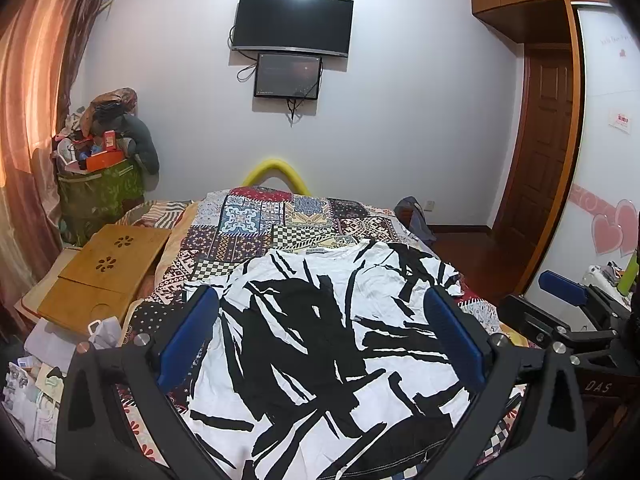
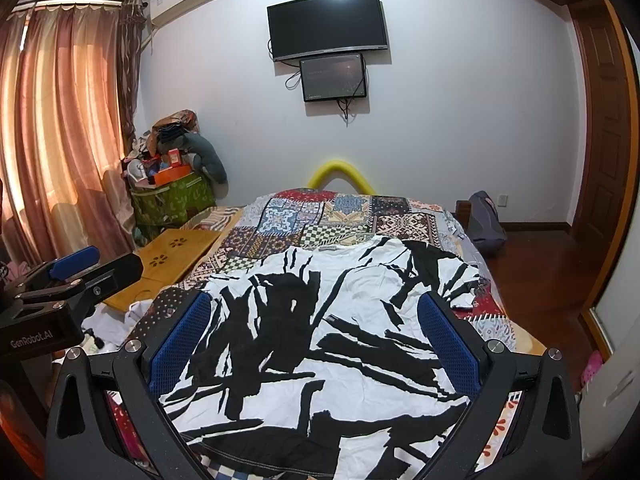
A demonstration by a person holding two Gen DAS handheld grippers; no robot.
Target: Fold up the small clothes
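A white T-shirt with black brush-stroke print [image 1: 320,340] lies spread flat on the patchwork bedspread [image 1: 256,224], collar toward the far wall. It also shows in the right wrist view [image 2: 320,340]. My left gripper [image 1: 320,308] is open and empty, hovering above the shirt's near half. My right gripper [image 2: 316,312] is open and empty too, above the shirt's near hem. The right gripper appears at the right edge of the left wrist view [image 1: 568,300]. The left gripper appears at the left edge of the right wrist view [image 2: 76,268].
A wooden lap tray [image 1: 108,272] lies on the bed's left side beside papers and bags [image 1: 40,368]. A full green hamper [image 1: 100,192] stands in the corner by curtains. A TV [image 1: 292,24] hangs on the far wall. A bag [image 2: 484,220] and door lie right.
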